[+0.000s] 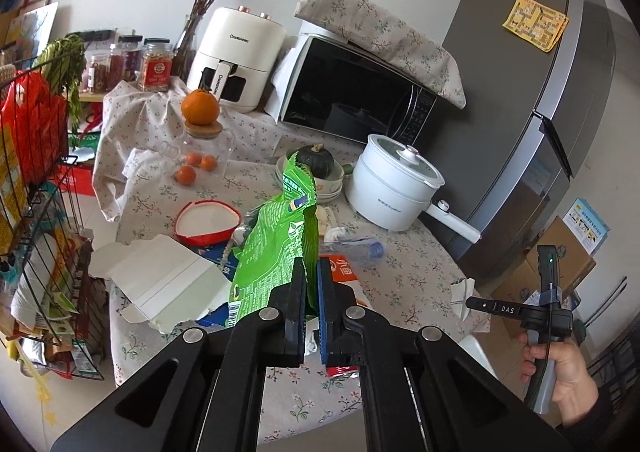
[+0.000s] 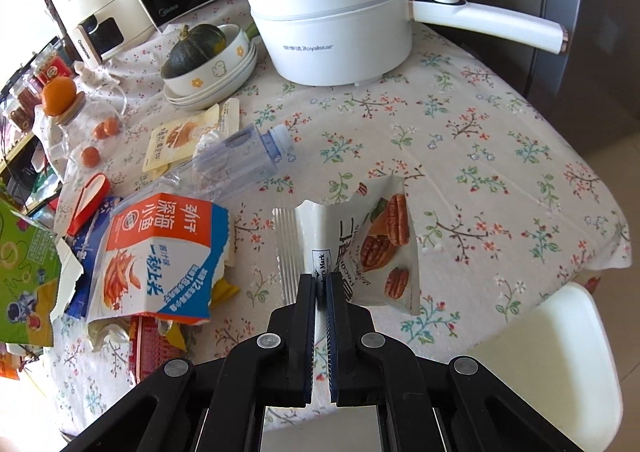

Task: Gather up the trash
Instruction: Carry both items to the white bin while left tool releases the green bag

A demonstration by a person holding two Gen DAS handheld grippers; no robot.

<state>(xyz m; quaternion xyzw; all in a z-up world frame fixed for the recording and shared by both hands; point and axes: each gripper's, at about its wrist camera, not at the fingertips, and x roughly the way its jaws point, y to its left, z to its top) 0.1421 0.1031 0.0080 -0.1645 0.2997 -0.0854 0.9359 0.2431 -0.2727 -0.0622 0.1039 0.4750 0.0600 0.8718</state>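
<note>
My left gripper point(image 1: 310, 272) is shut on a green snack bag point(image 1: 276, 252), which stands up from the jaws above the table. My right gripper point(image 2: 320, 280) is shut on a white pecan packet point(image 2: 372, 248), lifted off the floral tablecloth point(image 2: 460, 156). In the left wrist view the right gripper point(image 1: 470, 302) shows at the table's right edge, held by a hand point(image 1: 560, 364), a scrap of white packet point(image 1: 462, 292) at its tip. More trash lies on the table: an orange-and-white fish snack bag point(image 2: 160, 252), a crushed clear bottle point(image 2: 236, 160), a yellow wrapper point(image 2: 180, 140), a torn white carton point(image 1: 160, 284).
A white electric pot point(image 2: 332, 20) with a long handle stands at the back. Beside it, a pumpkin point(image 2: 192, 48) sits in stacked bowls. A glass jar with oranges point(image 1: 200, 148), an air fryer point(image 1: 236, 56), a microwave point(image 1: 352, 96) and a fridge point(image 1: 540, 92) stand behind. A wire rack point(image 1: 40, 212) stands left; a white chair point(image 2: 552, 364) right.
</note>
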